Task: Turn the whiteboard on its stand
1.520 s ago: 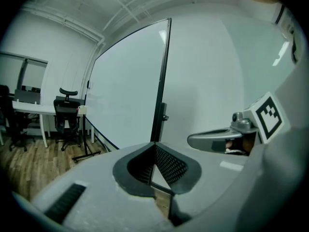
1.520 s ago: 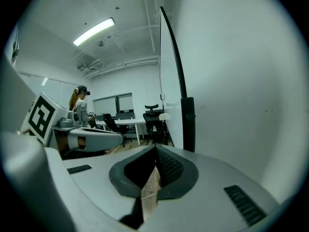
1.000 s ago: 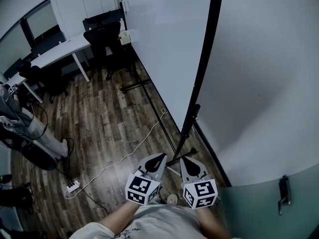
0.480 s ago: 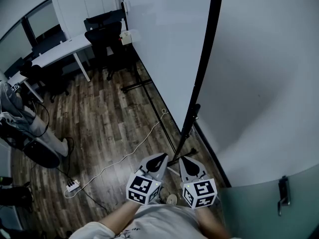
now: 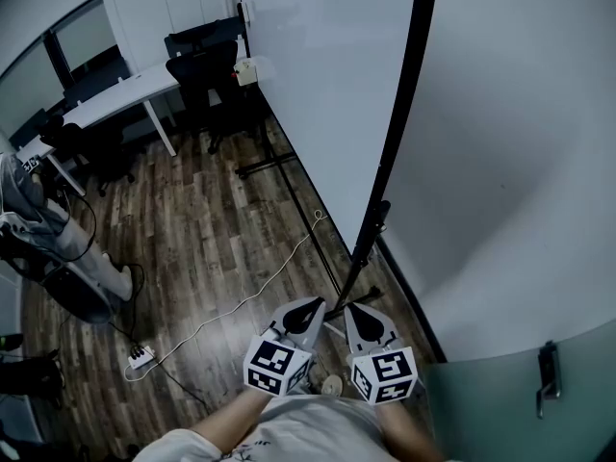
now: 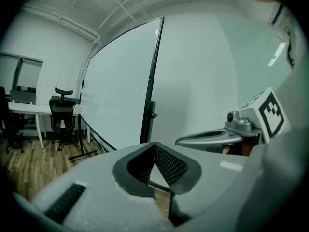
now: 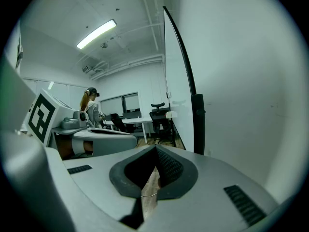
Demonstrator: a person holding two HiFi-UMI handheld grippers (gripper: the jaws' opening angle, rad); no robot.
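Observation:
The whiteboard stands upright on its stand, seen edge-on, with its black side post running down to a foot on the wood floor. Both grippers hang low in front of the person's body, short of the post and not touching it. My left gripper is shut and holds nothing. My right gripper is shut too, with nothing between its jaws. In the left gripper view the board and post rise ahead. The right gripper view has the post just to the right of the jaws.
A white wall stands close behind the board, with a door handle at lower right. A white cable runs across the floor to a power strip. A desk, office chairs and a person are at the left.
The head view has shifted slightly, so the post sits a little further right. Both grippers stay shut in the same place.

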